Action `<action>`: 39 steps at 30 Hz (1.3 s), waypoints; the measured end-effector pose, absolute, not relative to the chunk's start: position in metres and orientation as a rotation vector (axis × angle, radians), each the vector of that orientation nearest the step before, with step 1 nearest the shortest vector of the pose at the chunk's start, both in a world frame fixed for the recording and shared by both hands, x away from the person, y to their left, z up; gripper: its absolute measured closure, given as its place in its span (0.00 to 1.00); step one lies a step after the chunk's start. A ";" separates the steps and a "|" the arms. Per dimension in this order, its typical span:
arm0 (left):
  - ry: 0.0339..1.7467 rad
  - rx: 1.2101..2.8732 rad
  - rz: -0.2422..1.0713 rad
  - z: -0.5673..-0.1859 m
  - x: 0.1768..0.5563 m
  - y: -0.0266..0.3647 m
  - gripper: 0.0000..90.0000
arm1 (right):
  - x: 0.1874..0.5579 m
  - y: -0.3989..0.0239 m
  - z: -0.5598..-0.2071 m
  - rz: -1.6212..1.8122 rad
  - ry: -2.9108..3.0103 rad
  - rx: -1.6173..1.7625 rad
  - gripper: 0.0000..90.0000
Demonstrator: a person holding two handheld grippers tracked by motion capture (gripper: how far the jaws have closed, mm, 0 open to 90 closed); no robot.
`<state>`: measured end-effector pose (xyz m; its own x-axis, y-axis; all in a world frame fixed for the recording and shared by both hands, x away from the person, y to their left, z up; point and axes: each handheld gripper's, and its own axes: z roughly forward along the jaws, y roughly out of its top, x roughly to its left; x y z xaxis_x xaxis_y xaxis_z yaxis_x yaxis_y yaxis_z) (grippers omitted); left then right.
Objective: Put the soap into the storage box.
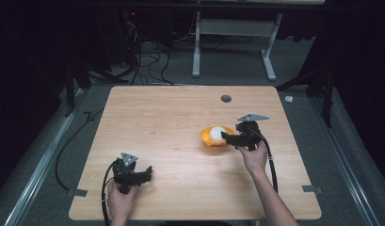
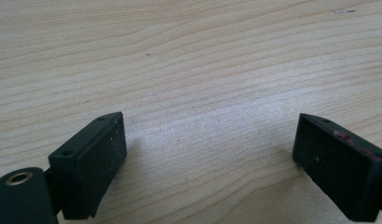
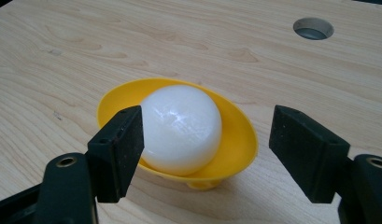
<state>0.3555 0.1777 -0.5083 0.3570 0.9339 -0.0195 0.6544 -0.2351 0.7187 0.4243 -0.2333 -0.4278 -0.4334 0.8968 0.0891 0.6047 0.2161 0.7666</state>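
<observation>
My right tongs [image 3: 205,140] apart, straddling white ball [image 3: 181,126] in yellow bowl [image 3: 235,140], right of surface [image 1: 171,122] centre | my left tongs [image 2: 209,158] apart over bare wood near front-left corner

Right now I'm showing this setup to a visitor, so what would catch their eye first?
The yellow bowl with a white ball in it stands out on the pale wooden table, right of its middle. The right gripper sits just before the bowl, jaws open on either side of the ball. The left gripper rests open over bare wood near the table's front left.
</observation>
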 end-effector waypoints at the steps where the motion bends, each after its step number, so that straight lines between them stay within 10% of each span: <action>1: 1.375 1.982 0.561 -0.508 0.355 0.178 0.11 | 0.424 -0.234 -0.428 1.069 2.122 1.399 0.30; 39: 1.375 1.982 0.560 -0.508 0.355 0.178 0.11 | 0.398 -0.269 -0.428 1.079 2.037 1.443 0.30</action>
<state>0.3554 0.1777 -0.5083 0.3575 0.9337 -0.0192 0.6544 -0.2357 0.7185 0.3977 -0.2686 -0.4283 -0.3742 0.9224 0.0956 0.5973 0.1609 0.7857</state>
